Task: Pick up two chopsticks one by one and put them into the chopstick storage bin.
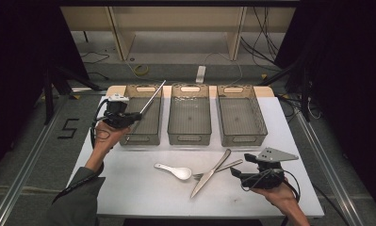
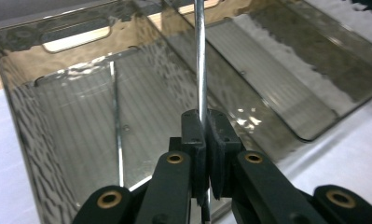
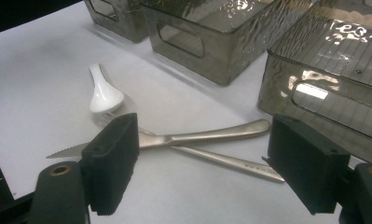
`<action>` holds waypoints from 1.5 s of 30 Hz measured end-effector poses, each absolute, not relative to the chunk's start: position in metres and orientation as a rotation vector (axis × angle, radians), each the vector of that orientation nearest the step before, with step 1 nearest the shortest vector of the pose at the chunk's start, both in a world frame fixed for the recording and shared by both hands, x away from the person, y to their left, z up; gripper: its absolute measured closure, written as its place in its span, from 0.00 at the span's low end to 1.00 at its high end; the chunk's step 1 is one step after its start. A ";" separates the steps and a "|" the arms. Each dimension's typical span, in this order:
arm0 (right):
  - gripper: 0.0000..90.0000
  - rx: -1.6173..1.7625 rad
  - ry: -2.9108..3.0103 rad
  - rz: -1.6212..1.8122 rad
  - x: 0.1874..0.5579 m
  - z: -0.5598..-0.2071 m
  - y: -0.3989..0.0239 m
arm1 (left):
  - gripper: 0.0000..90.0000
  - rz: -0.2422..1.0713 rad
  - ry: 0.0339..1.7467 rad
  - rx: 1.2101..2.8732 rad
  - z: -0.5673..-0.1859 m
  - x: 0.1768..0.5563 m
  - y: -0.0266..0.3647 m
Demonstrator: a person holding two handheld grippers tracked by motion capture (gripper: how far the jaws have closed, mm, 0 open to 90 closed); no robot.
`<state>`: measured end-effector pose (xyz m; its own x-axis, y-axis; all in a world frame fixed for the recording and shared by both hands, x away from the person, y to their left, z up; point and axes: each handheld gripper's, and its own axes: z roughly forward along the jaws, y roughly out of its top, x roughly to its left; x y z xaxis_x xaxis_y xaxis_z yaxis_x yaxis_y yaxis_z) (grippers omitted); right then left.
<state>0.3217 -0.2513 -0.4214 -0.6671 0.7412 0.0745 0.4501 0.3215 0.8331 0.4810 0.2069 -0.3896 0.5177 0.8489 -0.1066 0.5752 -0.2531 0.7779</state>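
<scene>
The left gripper (image 1: 137,114) is clamped on a thin metal rod (image 1: 153,98), jaws closed tight around it. The rod slants up over the left bin (image 1: 129,101), which stands at the table's (image 1: 129,188) far left corner. The right gripper (image 3: 202,163) hovers near the table's near right corner with jaws spread wide, nothing between them. A knife (image 1: 210,173) lies crossed over a fork (image 1: 218,168), touching, with a white spoon (image 1: 174,170) just beside them.
</scene>
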 end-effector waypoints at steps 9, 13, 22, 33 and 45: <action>0.28 1.055 2.275 1.272 0.316 -0.421 -0.252 | 0.96 0.450 1.248 1.910 -0.397 0.495 0.220; 0.28 1.049 2.277 1.277 0.315 -0.421 -0.252 | 0.96 0.448 1.281 1.896 -0.402 0.501 0.225; 0.28 1.026 2.306 1.269 0.313 -0.422 -0.249 | 0.95 0.452 1.333 1.902 -0.410 0.510 0.230; 0.29 1.013 2.330 1.265 0.312 -0.424 -0.247 | 0.94 0.457 1.396 1.932 -0.421 0.520 0.227; 0.29 1.015 2.330 1.271 0.311 -0.424 -0.248 | 0.41 0.412 1.276 1.906 -0.405 0.498 0.211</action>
